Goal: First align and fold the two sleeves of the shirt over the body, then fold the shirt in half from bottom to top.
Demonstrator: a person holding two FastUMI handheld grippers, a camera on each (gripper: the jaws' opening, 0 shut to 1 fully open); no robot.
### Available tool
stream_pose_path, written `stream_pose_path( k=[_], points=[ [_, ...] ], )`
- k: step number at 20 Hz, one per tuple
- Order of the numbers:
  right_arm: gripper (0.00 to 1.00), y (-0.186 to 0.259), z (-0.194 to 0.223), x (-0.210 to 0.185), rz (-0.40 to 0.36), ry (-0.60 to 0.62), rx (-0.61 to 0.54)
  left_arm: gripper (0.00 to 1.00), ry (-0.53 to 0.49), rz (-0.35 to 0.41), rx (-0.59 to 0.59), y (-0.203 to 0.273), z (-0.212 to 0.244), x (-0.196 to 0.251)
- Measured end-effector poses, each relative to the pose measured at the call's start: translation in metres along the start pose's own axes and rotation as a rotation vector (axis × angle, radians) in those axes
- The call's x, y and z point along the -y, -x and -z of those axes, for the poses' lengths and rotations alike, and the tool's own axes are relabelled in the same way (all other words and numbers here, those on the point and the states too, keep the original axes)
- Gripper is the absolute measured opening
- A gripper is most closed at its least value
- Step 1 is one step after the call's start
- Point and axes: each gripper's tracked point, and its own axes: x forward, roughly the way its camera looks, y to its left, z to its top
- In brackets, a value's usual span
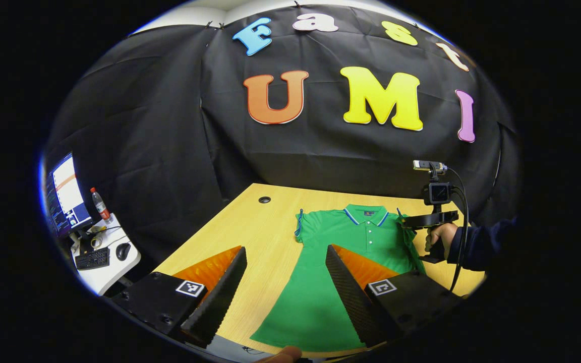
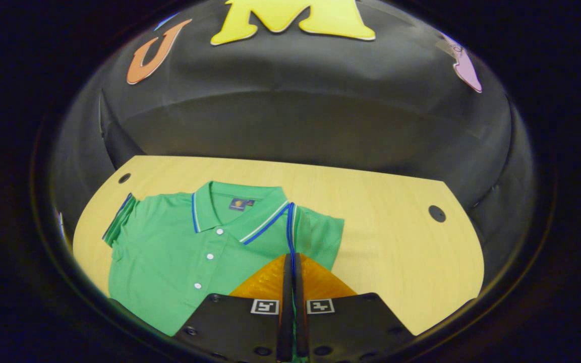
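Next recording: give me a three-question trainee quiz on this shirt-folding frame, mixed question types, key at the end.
1. True or false: the left claw is shut on the shirt.
2. What does the right claw pinch? A) collar B) sleeve C) hem
3. Fill in: the shirt lies on a ___ table.

Key: 1 false, its fingers stand apart above the shirt; 2 B, the blue-trimmed sleeve edge; 3 wooden.

Left gripper's fingers (image 1: 343,287) are covering part of the shirt (image 1: 315,292); its hem is running off the near edge. Monitor (image 1: 63,194) at far left is getting cropped, text too small. Right gripper (image 2: 290,282) is hiding the sleeve's lower edge.
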Motion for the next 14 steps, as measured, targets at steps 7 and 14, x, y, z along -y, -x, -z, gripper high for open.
stream_pose_path(
  k=[7,14],
  points=[
    [0.06,-0.012,0.023,-0.031,-0.025,0.022,-0.044,1.00,0.001,-0.014,-0.019,0.001,0.010,-0.018],
    [0.28,-0.007,0.040,-0.045,-0.066,-0.043,-0.094,1.00,0.002,-0.009,-0.038,0.004,0.017,-0.038]
  ],
)
